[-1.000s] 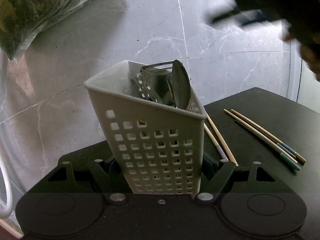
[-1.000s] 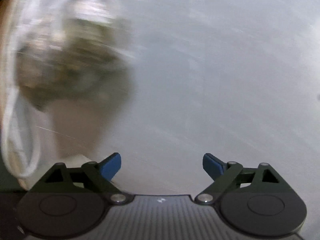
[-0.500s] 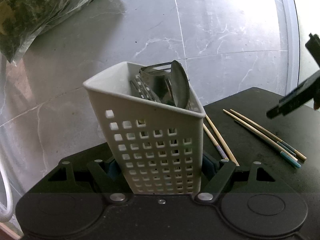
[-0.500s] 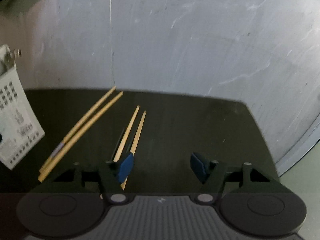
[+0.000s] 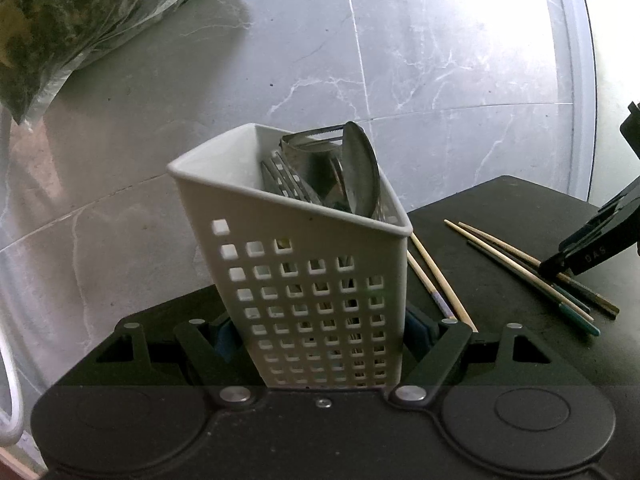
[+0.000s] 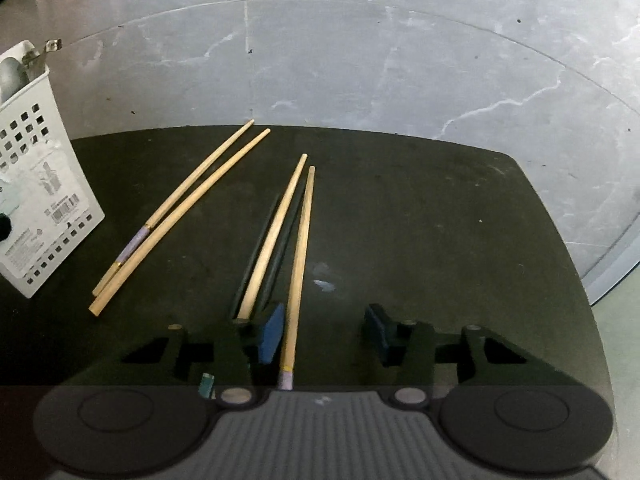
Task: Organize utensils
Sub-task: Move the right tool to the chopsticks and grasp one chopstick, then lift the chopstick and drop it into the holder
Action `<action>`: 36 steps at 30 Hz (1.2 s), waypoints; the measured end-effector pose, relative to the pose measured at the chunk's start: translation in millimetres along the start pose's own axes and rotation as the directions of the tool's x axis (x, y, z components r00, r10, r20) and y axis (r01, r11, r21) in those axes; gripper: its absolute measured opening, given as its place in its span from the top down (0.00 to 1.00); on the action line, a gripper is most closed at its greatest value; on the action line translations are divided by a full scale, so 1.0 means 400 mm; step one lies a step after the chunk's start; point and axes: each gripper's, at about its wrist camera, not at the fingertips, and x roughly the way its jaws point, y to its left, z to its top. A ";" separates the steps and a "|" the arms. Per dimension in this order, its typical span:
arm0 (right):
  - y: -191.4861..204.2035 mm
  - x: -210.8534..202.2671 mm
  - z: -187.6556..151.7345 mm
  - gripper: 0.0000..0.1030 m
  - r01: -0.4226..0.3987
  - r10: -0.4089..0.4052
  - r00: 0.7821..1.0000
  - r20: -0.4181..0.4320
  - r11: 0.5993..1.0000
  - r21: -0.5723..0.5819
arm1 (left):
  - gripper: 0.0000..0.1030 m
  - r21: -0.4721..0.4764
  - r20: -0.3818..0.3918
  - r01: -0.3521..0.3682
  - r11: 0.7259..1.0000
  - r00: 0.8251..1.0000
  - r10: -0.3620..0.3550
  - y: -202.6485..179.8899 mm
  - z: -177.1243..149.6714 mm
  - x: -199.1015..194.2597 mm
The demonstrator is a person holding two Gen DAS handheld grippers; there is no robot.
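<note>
The right gripper (image 6: 325, 332), pitched steeply down over a black table (image 6: 440, 220), is closing its jaws around a purple-banded wooden chopstick (image 6: 298, 264) that lies between the blue pads (image 6: 271, 332) without yet being pinched. The stick runs lengthwise along the gripper's line of sight, which suits a grab near its thick end. Just to its left lie a second pale chopstick (image 6: 272, 236) and two dark ones (image 6: 256, 248), partly crossing; the left pad sits over their near ends. Farther left, a separate pair of wooden chopsticks (image 6: 180, 216) rests parallel on the table.

The left gripper (image 5: 324, 340), aimed gently downward, is clamped on the base of a white perforated caddy (image 5: 312, 288), tilting it so its open mouth leans toward the loose sticks, likely to steady it for loading. Metal utensils (image 5: 340, 172) already stand inside, a spoon bowl among them. In this view the right gripper's dark finger (image 5: 592, 248) reaches the far chopsticks at the table's right side. A clear bag of greens (image 5: 60, 20) lies on the marble floor (image 5: 440, 60) beyond.
</note>
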 end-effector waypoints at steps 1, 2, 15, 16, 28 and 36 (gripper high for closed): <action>-0.001 0.000 0.001 0.58 0.007 -0.007 1.000 -0.001 1.000 0.005 | 0.22 0.000 0.000 0.001 1.000 1.000 -0.001 0.001 0.000 0.000; -0.001 -0.003 0.003 0.58 0.003 -0.003 1.000 0.000 1.000 0.015 | 0.22 0.000 -0.001 0.001 1.000 1.000 -0.001 0.000 0.001 0.000; 0.017 0.002 0.010 0.67 -0.027 0.028 1.000 -0.011 0.997 0.076 | 0.22 0.000 -0.001 0.001 1.000 1.000 -0.001 0.000 0.001 0.001; 0.017 -0.001 0.012 0.67 -0.033 0.034 0.999 -0.012 0.995 0.090 | 0.22 0.001 -0.001 0.001 1.000 1.000 -0.001 0.001 0.001 0.001; 0.033 0.006 0.028 0.65 -0.029 0.028 1.000 0.006 0.992 0.127 | 0.22 -0.001 0.000 0.002 1.000 1.000 -0.002 0.001 0.001 0.000; 0.060 0.027 0.050 0.66 0.029 -0.028 0.999 -0.030 0.999 0.041 | 0.22 -0.003 0.003 0.002 1.000 1.000 -0.002 0.003 -0.001 -0.001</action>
